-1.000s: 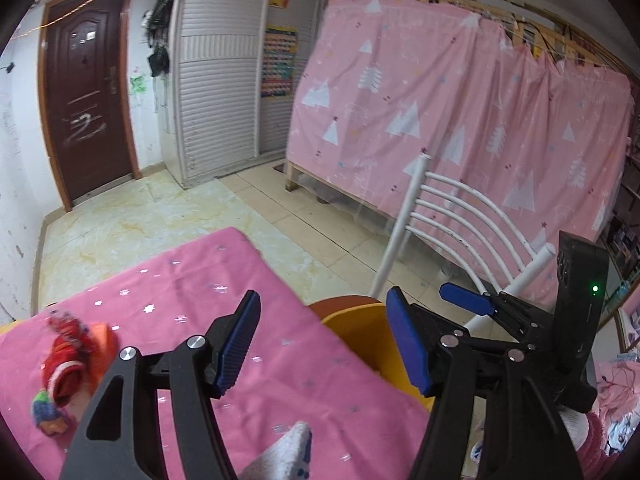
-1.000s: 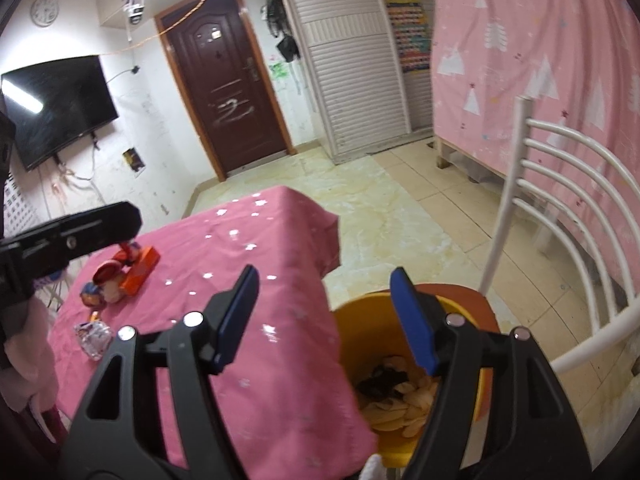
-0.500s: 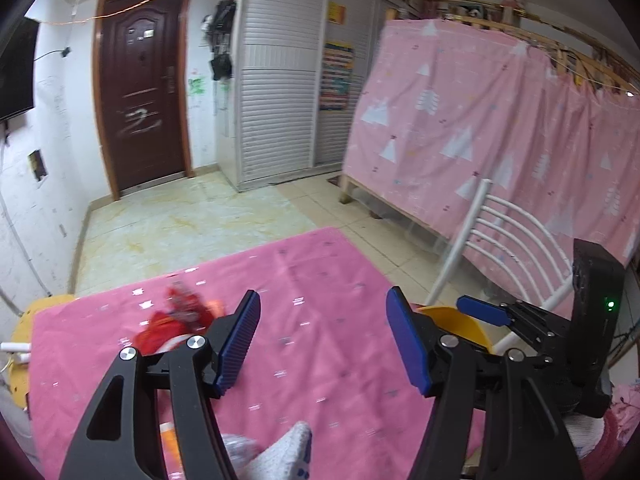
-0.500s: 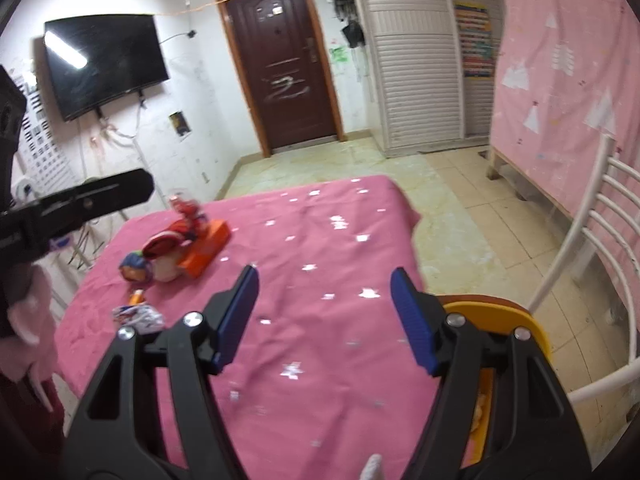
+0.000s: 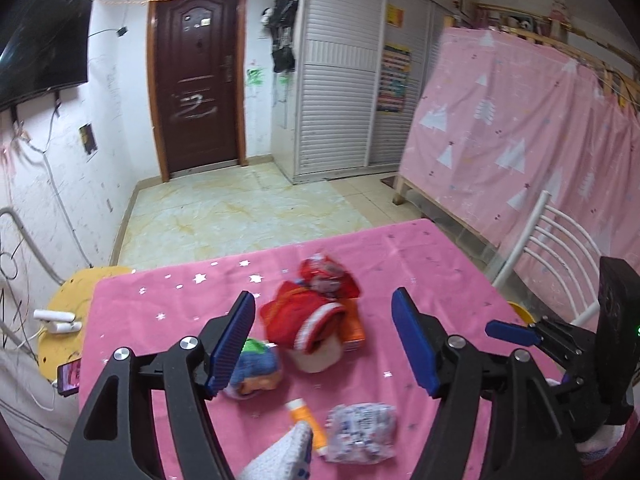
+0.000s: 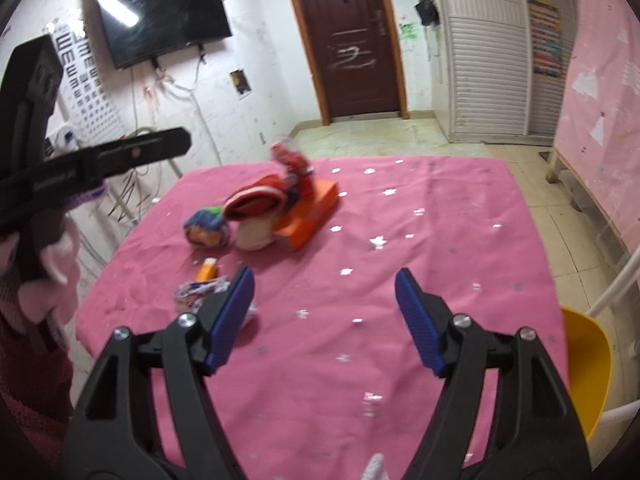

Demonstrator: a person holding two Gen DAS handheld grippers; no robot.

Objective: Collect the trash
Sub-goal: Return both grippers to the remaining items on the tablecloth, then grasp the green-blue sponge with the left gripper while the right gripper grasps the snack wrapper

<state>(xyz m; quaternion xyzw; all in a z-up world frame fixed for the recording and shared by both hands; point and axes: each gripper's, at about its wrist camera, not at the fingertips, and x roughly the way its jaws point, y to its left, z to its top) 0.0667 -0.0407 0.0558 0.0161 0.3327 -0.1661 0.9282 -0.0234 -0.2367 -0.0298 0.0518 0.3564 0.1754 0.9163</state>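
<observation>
Pink tablecloth (image 5: 420,256), seemingly crumpled wrappers (image 5: 316,312)

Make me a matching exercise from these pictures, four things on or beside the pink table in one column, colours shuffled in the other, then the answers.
Things:
1. flat box
2. bin
3. tablecloth
4. crumpled wrapper

Colours:
A. pink with silver stars
B. orange
C. white with blue and red print
D. yellow

Pairs: 1-B, 2-D, 3-A, 4-C
</observation>
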